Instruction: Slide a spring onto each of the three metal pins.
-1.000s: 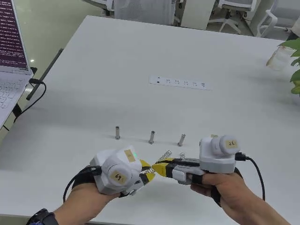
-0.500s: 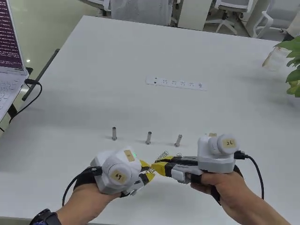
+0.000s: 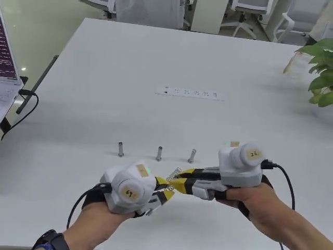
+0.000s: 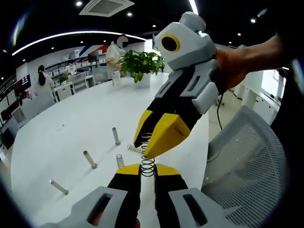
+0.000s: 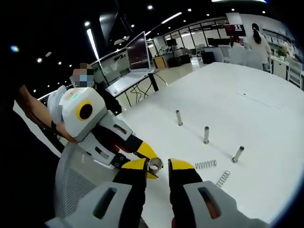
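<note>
Nearest, the left hand-held gripper [image 4: 147, 172] is clenched on a spring [image 4: 147, 161]. The right hand-held gripper [image 5: 158, 167], at its 3 o'clock, meets the spring's other end; I cannot tell its grip. Toward 12 o'clock, two loose springs [image 5: 205, 164] lie on the desk [image 3: 156, 67], with three pins [image 3: 159, 152] just beyond.

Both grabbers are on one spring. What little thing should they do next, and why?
Probably the right gripper should close firmly on the spring so the left gripper can let go. Both meet at that one spring, and all three pins stand bare, with two more springs lying near them.
</note>
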